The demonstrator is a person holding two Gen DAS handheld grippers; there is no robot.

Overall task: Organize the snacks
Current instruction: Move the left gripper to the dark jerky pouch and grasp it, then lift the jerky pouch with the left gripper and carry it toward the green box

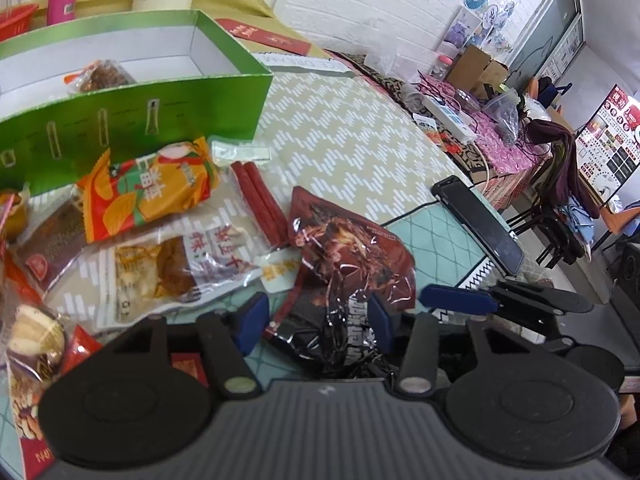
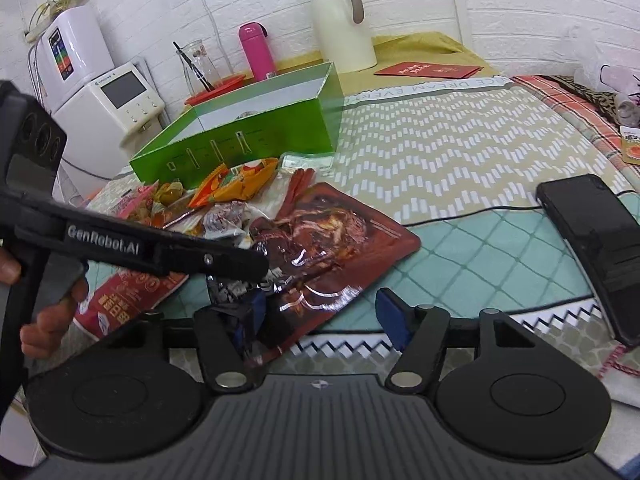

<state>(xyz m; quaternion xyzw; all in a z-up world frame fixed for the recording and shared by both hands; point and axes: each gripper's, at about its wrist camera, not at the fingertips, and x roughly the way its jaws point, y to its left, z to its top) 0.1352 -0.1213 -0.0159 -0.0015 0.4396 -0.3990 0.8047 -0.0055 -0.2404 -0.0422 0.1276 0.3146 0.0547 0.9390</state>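
Note:
A dark red foil snack pouch (image 1: 352,256) lies on the table, its near end between the wide-apart blue pads of my left gripper (image 1: 316,326); whether they touch it I cannot tell. In the right wrist view the same pouch (image 2: 332,236) lies ahead of my open right gripper (image 2: 326,322), whose left pad is at the pouch's near edge. The left gripper's body (image 2: 160,246) reaches over the pouch from the left. A green open box (image 1: 132,120) stands behind a heap of snacks: an orange packet (image 1: 148,188), red sausage sticks (image 1: 260,200), a clear tofu packet (image 1: 168,268). One snack (image 1: 100,76) lies inside the box.
A black phone (image 2: 596,248) lies at the right on the teal mat. A cream jug (image 2: 344,24), pink bottle (image 2: 258,52) and red envelope (image 2: 428,70) stand behind the box (image 2: 240,136). White appliances (image 2: 104,100) are at the far left. More snack packets (image 1: 32,344) lie at the left.

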